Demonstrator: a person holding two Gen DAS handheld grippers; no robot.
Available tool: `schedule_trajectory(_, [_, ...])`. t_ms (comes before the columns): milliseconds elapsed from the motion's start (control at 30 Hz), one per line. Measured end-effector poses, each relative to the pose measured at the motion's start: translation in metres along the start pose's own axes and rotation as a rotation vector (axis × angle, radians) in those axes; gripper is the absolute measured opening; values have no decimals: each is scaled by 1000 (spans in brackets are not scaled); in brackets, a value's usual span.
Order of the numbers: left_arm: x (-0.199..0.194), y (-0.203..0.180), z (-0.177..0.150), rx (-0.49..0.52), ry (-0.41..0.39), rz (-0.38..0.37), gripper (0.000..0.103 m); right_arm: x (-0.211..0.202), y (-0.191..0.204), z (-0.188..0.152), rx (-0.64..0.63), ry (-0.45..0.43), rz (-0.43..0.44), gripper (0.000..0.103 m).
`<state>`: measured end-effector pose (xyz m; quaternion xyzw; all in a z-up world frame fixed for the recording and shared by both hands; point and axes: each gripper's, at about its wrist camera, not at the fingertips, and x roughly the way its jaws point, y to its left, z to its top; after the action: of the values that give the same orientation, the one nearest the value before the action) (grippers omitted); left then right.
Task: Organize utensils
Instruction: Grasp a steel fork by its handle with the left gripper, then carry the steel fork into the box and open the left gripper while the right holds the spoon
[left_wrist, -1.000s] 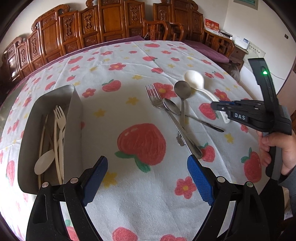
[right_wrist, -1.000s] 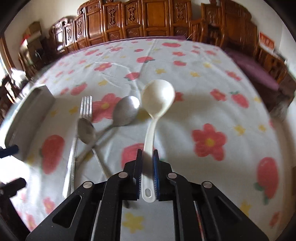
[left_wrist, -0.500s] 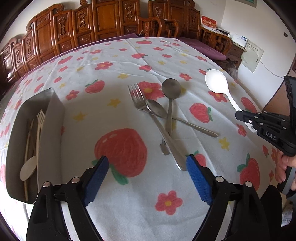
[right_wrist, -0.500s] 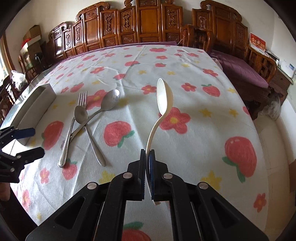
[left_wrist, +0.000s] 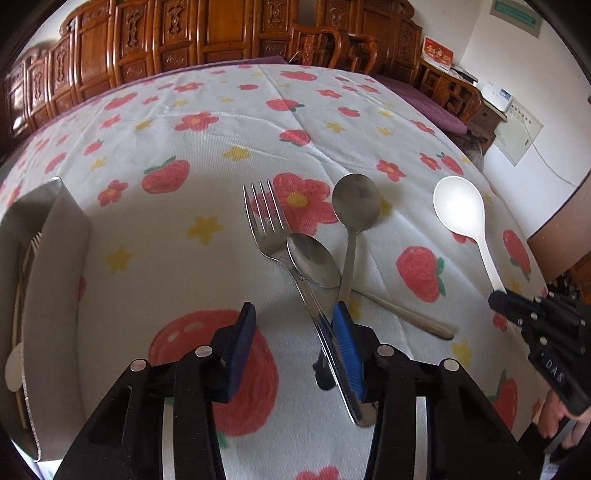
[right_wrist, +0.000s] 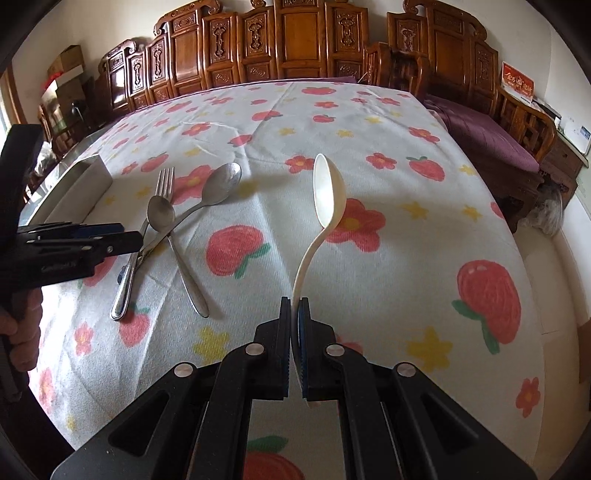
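At the far left of the table (left_wrist: 207, 155) stood the metal utensil box (left_wrist: 55, 258), with pale forks and a pale spoon lying lengthwise in it. Nearer the middle, the left gripper (left_wrist: 291, 343) hung low over the strawberry-print cloth with its jaws spread, not closed on anything. The fork (left_wrist: 275, 243) lay with its tines pointing away and its handle running back toward the camera, so its long axis was roughly in line with the jaws, slanting a little to the right. The handle passed along the inner face of the right-hand blue pad, touching or just beside it, while the other pad stood apart to the left. A small metal spoon (left_wrist: 314, 260) lay across the fork's neck and a larger metal spoon (left_wrist: 355, 201) crossed beside it, both beyond the pads. My judgement is that the left gripper, plainly the nearer one, would need a slight shift rightward to centre the handle before closing, or the fork could be nudged aside and drag the spoons. Farther right, the right gripper (right_wrist: 294, 343) had its jaws pressed on the handle of the white plastic spoon (right_wrist: 327, 192), held clear above the table with its bowl forward, well apart from the box.
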<state>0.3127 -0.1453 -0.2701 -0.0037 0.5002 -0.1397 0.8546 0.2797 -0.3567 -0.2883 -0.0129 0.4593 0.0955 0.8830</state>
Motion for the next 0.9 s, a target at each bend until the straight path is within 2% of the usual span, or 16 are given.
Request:
schedule_trajectory(133, [4, -1, 5, -1, -10, 6, 34, 2, -1, -2, 4, 5, 5, 5])
schedule_trajectory(233, [6, -4, 6, 8, -17, 7, 23, 2, -1, -3, 7, 9, 6, 5])
schedule_trajectory(300, [7, -7, 5, 24, -17, 4, 12, 2, 0, -2, 6, 8, 6, 5])
schedule_trajectory(500, [3, -6, 4, 66, -11, 79, 7, 2, 2, -2, 4, 10, 9, 5])
schedule_trajectory(633, [2, 3, 5, 64, 0, 89, 6, 2, 5, -2, -6, 9, 11, 5])
schedule_trajectory(900, [-18, 9, 1, 96, -35, 103, 6, -5, 17, 1, -24, -5, 33, 5])
